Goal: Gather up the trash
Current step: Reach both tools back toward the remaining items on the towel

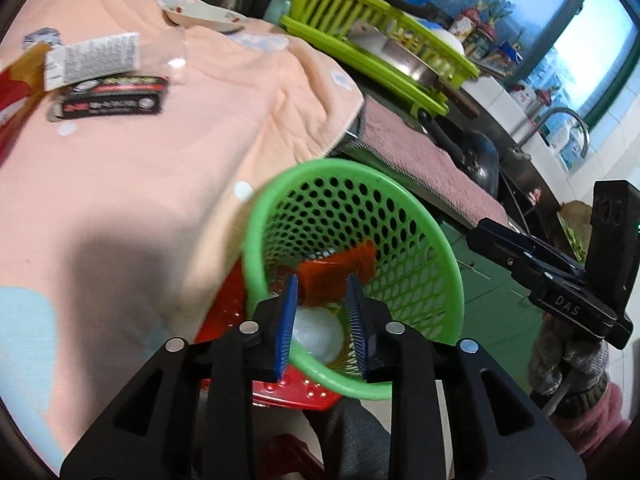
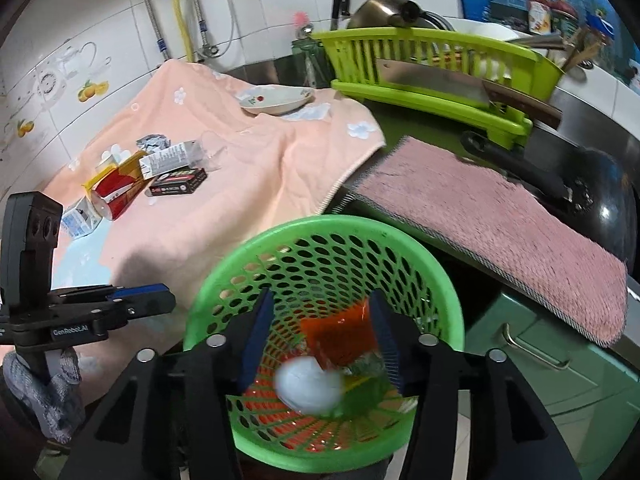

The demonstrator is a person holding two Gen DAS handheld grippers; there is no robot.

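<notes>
My left gripper [image 1: 322, 322] and right gripper [image 2: 320, 336] both spread, empty, over green perforated plastic basket [image 2: 224, 280]. Remaining black cardboard box [image 2: 178, 183]: light, stiff, pinch across narrow sides.

the lower part of the white ball [image 2: 308, 385] is blurred in the right wrist view, and in the left wrist view it is partly covered by the left gripper [image 1: 322, 322]. the red carton [image 1: 12, 100] is cut off by the left edge. the print on the black box [image 1: 110, 98] is smeared and cannot be read. the basket [image 2: 320, 232] floor is half hidden by an orange wrapper [image 2: 340, 336].
</notes>
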